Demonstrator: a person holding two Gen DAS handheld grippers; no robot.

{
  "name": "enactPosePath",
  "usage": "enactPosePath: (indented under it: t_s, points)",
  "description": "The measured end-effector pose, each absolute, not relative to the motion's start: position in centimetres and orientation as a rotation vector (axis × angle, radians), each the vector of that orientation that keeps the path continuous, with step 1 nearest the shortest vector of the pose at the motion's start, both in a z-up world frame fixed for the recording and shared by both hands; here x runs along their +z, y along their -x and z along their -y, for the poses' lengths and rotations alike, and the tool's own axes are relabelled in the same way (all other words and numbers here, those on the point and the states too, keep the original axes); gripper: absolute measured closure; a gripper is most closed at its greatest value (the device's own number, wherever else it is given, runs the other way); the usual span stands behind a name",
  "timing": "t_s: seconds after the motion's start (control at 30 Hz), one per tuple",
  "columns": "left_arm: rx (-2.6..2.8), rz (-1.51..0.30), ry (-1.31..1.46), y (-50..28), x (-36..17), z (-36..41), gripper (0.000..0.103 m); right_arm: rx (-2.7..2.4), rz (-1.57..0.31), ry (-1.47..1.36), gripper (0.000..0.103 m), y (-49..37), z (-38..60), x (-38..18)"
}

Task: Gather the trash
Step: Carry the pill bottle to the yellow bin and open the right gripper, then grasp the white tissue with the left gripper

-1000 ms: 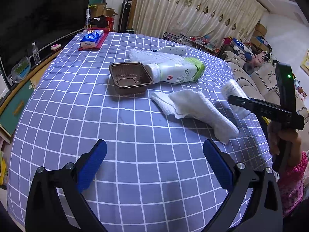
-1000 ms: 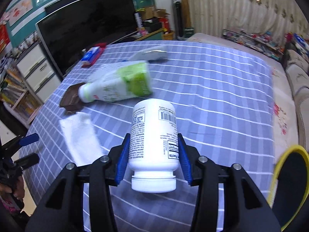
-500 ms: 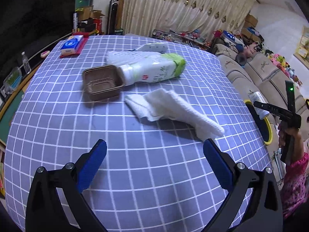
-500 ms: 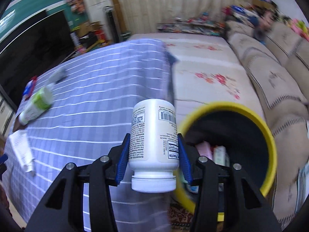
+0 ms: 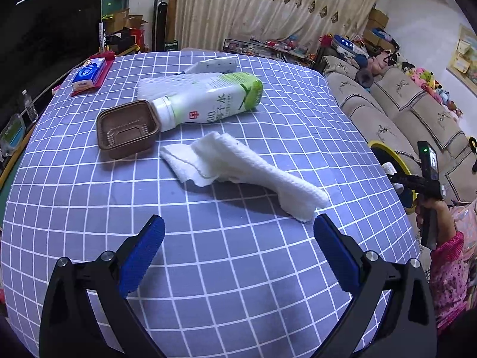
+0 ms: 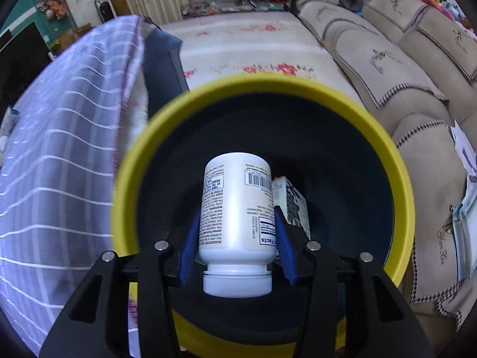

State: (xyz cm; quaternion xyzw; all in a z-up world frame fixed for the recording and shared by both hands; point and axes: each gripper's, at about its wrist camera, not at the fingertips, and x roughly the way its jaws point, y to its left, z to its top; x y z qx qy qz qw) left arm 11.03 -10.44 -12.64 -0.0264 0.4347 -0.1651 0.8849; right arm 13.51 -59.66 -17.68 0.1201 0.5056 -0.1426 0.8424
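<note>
My right gripper [image 6: 237, 223] is shut on a white pill bottle [image 6: 237, 208], cap toward the camera, held over the mouth of a dark bin with a yellow rim [image 6: 268, 82]. A small carton [image 6: 293, 200] lies inside the bin. In the left wrist view my left gripper [image 5: 238, 232] stands open above the checked tablecloth [image 5: 89, 208], holding nothing. Just beyond its fingertips lies a crumpled white towel [image 5: 238, 167]. Farther back are a brown plastic tray [image 5: 126, 128] and a fallen green-and-white drink bottle [image 5: 211, 100]. The right gripper [image 5: 393, 176] shows at the table's right side, over the bin's rim [image 5: 378, 144].
A white mesh sleeve [image 5: 158, 85] and a remote [image 5: 216, 64] lie behind the drink bottle. A tissue pack [image 5: 89, 73] sits at the far left corner. A beige sofa [image 6: 402, 68] runs beside the bin, and a flowered mat [image 6: 253, 50] lies beyond it.
The right gripper carried the pill bottle off the table, swung right and down, and now holds it over the bin's mouth. The left gripper drifted across the table, staying open.
</note>
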Motion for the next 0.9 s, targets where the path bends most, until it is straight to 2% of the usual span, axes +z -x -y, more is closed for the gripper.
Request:
enactPosePath:
  t_s: [0.27, 0.9]
  points:
    - [-0.351, -0.918, 0.051, -11.4, -13.1, 10.9, 0.005, -0.344, -1.07, -0.251, 0.056, -12.9, 60.4, -18.3]
    - [-0.35, -0.894, 0.09, -13.6, -12.1, 12.4, 0.005, -0.313, -0.901, -0.207, 0.05, -9.0, 57.3, -12.9]
